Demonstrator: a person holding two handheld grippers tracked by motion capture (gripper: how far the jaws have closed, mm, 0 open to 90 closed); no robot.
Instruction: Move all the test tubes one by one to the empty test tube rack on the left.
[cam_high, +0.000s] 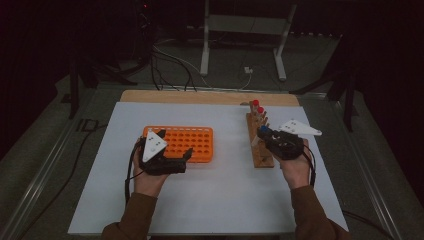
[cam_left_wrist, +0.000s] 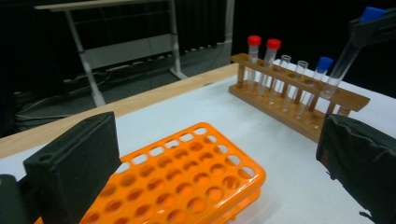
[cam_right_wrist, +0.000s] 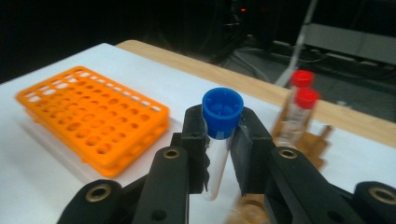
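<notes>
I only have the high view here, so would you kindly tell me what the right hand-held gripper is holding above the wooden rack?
Observer: The right hand-held gripper is shut on a clear tube with a blue cap.
Operator: Thank you. Is that tube out of the wooden rack?
Observer: Its bottom hangs just above the wooden rack, tilted.
Operator: What remains in the rack?
Observer: Two red-capped tubes, two uncapped ones, one blue-capped tube.
Operator: And the left hand-held gripper?
Observer: The left hand-held gripper is open over the orange rack, whose visible holes are empty.
</notes>
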